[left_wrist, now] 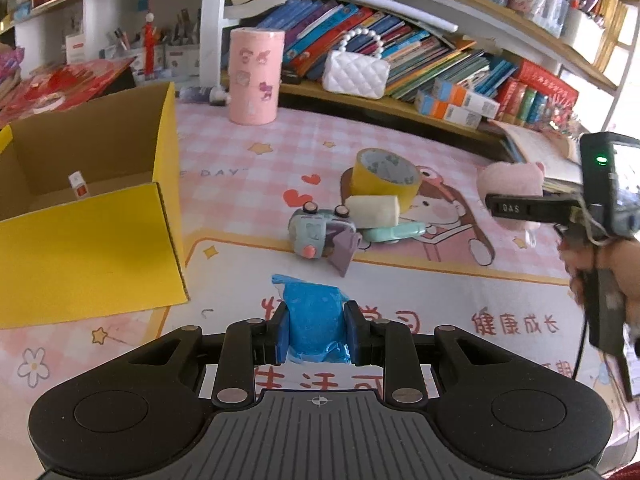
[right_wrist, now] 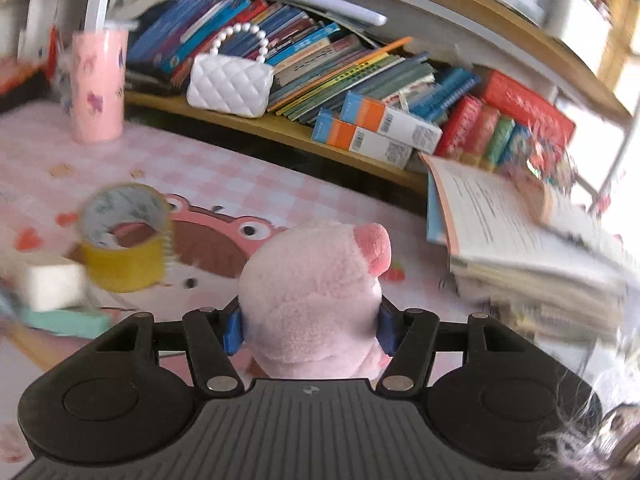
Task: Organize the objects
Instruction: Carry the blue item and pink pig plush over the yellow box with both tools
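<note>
My left gripper [left_wrist: 316,332] is shut on a crinkled blue packet [left_wrist: 314,312], held above the pink patterned table mat [left_wrist: 440,288]. A yellow cardboard box [left_wrist: 80,240] stands open at the left, with one small white and red item [left_wrist: 78,186] inside. In the right wrist view, my right gripper [right_wrist: 310,328] has its blue pads pressed on both sides of a pink plush pig [right_wrist: 312,292]. The left wrist view shows the same pig [left_wrist: 508,184] at the far right, behind a black finger [left_wrist: 520,209].
Mid-mat lie a yellow tape roll [left_wrist: 386,178], a white block [left_wrist: 374,210], a teal toy [left_wrist: 316,232] and a mint case [left_wrist: 394,232]. A pink cylinder [left_wrist: 256,76] and white purse [left_wrist: 356,74] stand by the bookshelf. Open books [right_wrist: 520,232] are stacked at the right.
</note>
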Demonstrator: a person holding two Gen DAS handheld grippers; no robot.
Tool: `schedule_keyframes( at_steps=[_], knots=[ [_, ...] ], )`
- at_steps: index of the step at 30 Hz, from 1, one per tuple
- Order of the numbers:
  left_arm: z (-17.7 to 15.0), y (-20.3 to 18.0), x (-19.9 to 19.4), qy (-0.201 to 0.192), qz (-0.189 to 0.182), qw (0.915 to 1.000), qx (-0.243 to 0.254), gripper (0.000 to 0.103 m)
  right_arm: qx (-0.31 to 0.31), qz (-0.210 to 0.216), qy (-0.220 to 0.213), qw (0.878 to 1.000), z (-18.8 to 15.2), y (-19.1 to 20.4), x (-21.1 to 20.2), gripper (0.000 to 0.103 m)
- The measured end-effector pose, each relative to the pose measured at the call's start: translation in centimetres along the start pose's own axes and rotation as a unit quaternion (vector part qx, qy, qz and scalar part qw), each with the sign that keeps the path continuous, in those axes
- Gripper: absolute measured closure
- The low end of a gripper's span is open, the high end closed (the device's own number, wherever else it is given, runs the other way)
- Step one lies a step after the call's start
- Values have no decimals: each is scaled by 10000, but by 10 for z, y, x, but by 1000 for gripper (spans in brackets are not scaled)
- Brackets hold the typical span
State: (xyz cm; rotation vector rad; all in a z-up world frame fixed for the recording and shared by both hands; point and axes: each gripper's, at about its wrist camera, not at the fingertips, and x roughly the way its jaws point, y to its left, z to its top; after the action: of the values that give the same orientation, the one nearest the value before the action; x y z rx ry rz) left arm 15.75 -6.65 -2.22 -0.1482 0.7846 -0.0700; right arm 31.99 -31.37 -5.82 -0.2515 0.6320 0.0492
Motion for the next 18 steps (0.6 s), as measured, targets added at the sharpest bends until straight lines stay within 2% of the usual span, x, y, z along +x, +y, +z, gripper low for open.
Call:
schedule_keyframes(
  at_steps=[9,14,18],
  knots=[
    [-5,23,-18,-252,-231,9992,-207,78,1272,451,313,9904,-20,23,-95,45],
    [-12,42,-28,-297,-244,9988,-304,78,1502,811,273,9849,-35,51,-142,45],
    [-17,54,-39,-374,-270,9985,-304,78,1180,1038,309,9871,-46,85,-161,45]
  ],
)
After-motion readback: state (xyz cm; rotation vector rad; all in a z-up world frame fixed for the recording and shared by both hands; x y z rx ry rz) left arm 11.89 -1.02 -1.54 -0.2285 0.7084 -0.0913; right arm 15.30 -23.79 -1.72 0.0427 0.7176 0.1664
